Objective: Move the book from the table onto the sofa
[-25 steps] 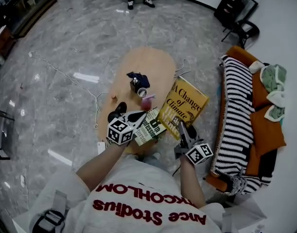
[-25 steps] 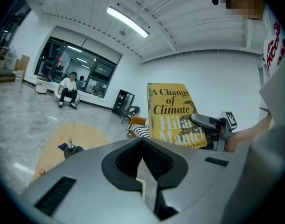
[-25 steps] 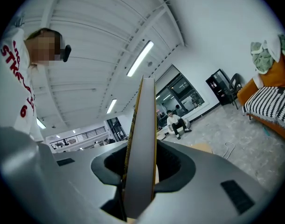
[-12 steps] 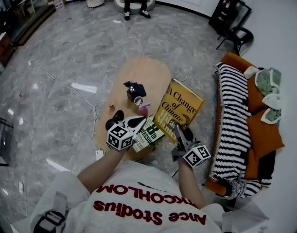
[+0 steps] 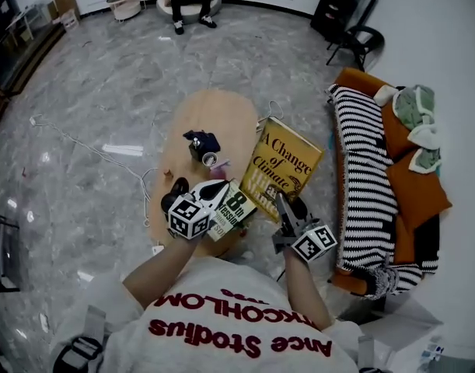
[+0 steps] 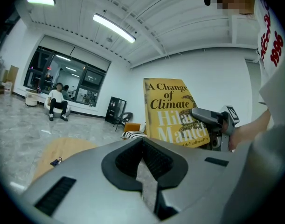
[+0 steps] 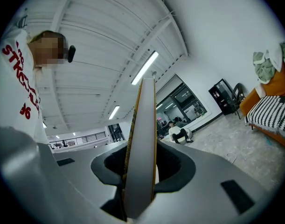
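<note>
Book (image 5: 284, 165), the yellow hardback, is off the table (image 5: 214, 111) and in the air, tilted, between the table's near right edge and the sofa (image 5: 399, 134), with its cover toward the head camera. Right gripper (image 5: 284, 205) has it by the lower edge. In the right gripper view the page block stands straight up between the pads and both press on it, so the jaws sit partway spread, as wide as the book is thick. My reading is that an edge grip leaves the rest of the book free to be laid flat on the seat.

Left gripper (image 5: 218, 188) is closed with nothing between its jaws. It hovers over the table's near end, just beside a second book (image 5: 235, 208) with a green and white cover. I cannot tell if they touch. I take it as idle, kept clear of the carry.

Sofa seat is partly taken by a striped blanket (image 5: 361, 154) and an orange cushion (image 5: 420, 196), so a landing spot needs choosing. Carry under way, placing not yet done
</note>
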`<state>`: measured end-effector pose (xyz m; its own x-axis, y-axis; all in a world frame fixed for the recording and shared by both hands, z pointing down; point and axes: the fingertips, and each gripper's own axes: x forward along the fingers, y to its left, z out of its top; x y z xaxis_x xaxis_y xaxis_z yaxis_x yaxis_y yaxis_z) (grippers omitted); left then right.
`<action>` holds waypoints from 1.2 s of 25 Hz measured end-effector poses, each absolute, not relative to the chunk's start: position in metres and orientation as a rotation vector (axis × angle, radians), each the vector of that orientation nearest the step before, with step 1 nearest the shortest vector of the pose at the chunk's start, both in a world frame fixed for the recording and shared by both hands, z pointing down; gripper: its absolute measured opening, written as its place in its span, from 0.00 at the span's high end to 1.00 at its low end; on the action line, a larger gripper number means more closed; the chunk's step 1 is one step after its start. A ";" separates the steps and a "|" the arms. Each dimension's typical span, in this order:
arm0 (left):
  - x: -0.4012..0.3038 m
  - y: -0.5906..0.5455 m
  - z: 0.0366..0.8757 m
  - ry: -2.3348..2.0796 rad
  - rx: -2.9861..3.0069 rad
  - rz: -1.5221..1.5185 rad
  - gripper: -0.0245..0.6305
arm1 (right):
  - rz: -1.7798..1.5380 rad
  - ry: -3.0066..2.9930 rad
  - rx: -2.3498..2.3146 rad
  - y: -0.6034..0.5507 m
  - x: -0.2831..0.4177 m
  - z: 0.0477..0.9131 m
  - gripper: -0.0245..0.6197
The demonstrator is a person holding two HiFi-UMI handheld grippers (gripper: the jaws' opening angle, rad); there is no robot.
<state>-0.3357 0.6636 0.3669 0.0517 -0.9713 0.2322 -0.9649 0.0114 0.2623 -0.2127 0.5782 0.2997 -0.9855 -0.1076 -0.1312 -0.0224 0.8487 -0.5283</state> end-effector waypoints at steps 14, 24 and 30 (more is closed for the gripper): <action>-0.289 0.610 0.355 -1.850 2.120 0.001 0.94 | -0.820 2.780 -0.325 0.550 -0.139 0.294 0.71; -0.242 0.558 0.364 -1.765 2.190 -0.031 0.94 | -0.768 2.751 -0.470 0.518 -0.078 0.294 0.71; -0.181 0.509 0.358 -1.692 2.268 -0.020 0.94 | -0.743 2.728 -0.578 0.485 -0.013 0.293 0.71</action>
